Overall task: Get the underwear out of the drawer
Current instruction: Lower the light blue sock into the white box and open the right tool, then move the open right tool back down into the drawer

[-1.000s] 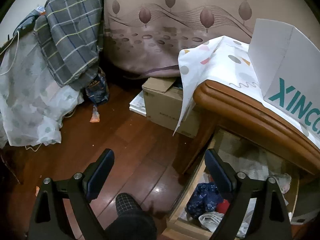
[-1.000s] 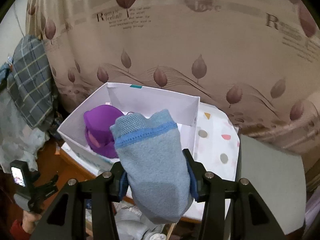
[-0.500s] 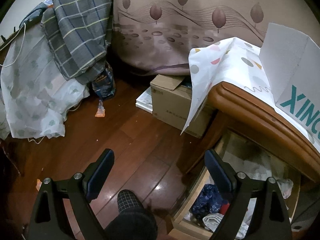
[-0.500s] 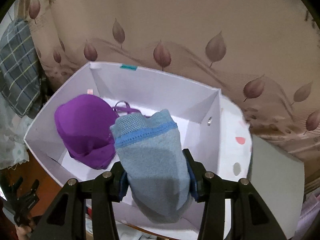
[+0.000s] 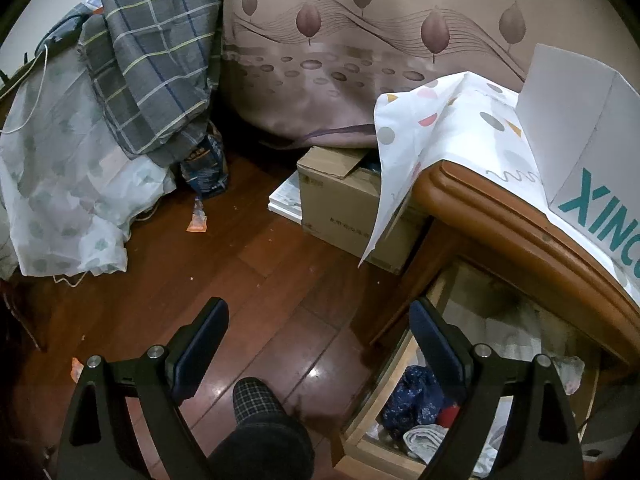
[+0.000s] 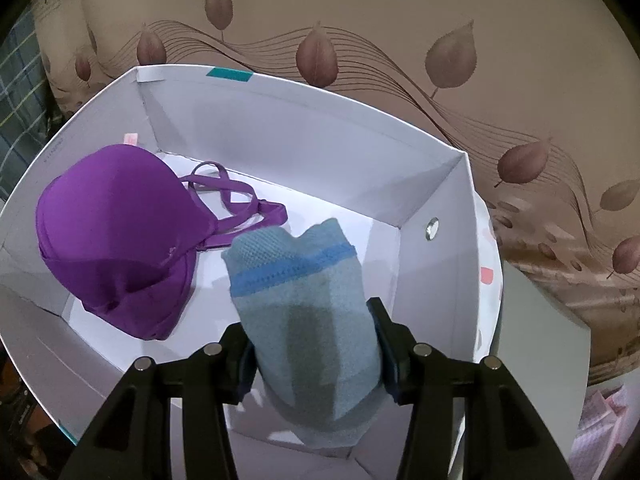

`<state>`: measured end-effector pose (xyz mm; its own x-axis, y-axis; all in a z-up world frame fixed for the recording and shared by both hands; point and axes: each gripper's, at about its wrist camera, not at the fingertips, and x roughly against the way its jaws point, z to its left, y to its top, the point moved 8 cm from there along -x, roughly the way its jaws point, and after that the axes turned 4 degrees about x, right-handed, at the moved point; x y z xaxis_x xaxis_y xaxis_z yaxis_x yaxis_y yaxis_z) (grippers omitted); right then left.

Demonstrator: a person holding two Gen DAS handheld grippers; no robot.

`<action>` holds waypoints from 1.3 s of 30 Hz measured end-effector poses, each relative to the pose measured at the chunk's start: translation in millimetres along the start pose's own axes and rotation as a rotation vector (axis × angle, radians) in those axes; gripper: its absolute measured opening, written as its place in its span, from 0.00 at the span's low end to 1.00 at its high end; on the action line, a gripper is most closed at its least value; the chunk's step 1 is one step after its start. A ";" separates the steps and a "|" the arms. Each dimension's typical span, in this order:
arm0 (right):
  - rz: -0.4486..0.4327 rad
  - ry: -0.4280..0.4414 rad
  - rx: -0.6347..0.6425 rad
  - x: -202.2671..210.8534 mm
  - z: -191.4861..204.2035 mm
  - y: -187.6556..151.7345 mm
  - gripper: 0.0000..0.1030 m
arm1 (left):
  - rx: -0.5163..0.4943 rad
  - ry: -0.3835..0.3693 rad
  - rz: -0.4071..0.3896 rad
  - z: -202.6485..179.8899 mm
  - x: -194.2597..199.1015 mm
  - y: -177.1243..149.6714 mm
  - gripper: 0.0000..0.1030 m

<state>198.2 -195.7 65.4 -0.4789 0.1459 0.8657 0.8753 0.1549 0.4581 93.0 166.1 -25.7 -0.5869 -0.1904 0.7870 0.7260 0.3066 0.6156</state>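
Observation:
My right gripper is shut on a rolled light-blue pair of underwear with a darker blue band. It holds it over the inside of an open white box. A purple bra lies in the box's left half. My left gripper is open and empty above the wooden floor, left of the open wooden drawer. The drawer holds a dark blue patterned garment, something red and white cloth. The white box also shows in the left wrist view on the cabinet top.
A wooden cabinet top with a dotted white cloth overhangs the drawer. A cardboard box stands on the floor behind. Draped cloths and a plaid blanket fill the left. A patterned curtain hangs behind. A slippered foot is below.
My right gripper has moved forward and down with the blue underwear, from in front of the white box to over its inside. My left gripper's view shifted slightly; it stays open.

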 end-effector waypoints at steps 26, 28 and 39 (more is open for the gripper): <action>-0.176 0.056 -0.020 89.2 0.1 -8.2 0.63 | -0.057 -0.034 -0.003 -16.0 2.9 -6.1 0.87; -0.185 0.075 -0.004 106.5 1.0 -22.1 0.63 | -0.064 -0.044 0.003 -17.7 2.8 -7.4 0.87; -0.042 0.182 0.113 125.7 27.2 -141.1 0.63 | -0.149 -0.088 0.036 -40.0 0.4 -18.2 0.87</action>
<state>12.7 -172.7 104.1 -0.4859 -0.0401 0.8731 0.8368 0.2671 0.4780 93.9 123.1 -35.0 -0.5840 -0.0970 0.8059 0.7884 0.1685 0.5916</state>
